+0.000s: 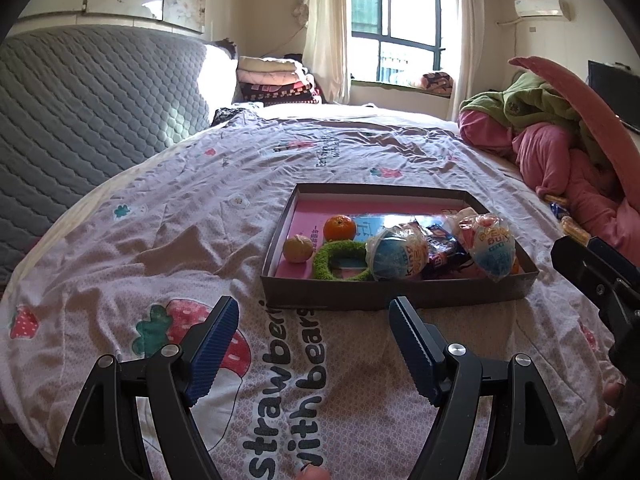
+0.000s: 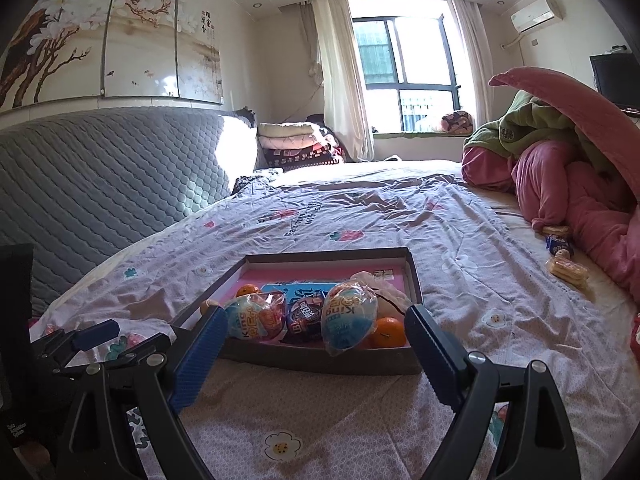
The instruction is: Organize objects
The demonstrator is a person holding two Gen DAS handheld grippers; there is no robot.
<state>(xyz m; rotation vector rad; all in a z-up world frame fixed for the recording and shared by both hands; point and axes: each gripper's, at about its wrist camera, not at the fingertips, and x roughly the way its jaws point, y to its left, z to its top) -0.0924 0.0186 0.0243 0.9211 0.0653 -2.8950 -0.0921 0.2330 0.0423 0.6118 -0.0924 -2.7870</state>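
Observation:
A shallow dark box (image 1: 400,294) with a pink floor lies on the bed. In it are an orange (image 1: 339,228), a pale fruit (image 1: 297,248), a green fuzzy ring (image 1: 340,260), two egg-shaped snack packs (image 1: 396,258) (image 1: 490,246) and a dark snack bag (image 1: 442,252). My left gripper (image 1: 314,312) is open and empty, just short of the box's near wall. My right gripper (image 2: 316,320) is open and empty at the box's near wall (image 2: 320,360). The right view also shows the packs (image 2: 348,316) and an orange (image 2: 388,332).
Loose snack packets (image 2: 566,268) lie on the sheet by a heap of pink and green bedding (image 2: 560,168). A grey quilted headboard (image 2: 100,184) runs along the left. Folded blankets (image 2: 296,144) sit at the far end under the window.

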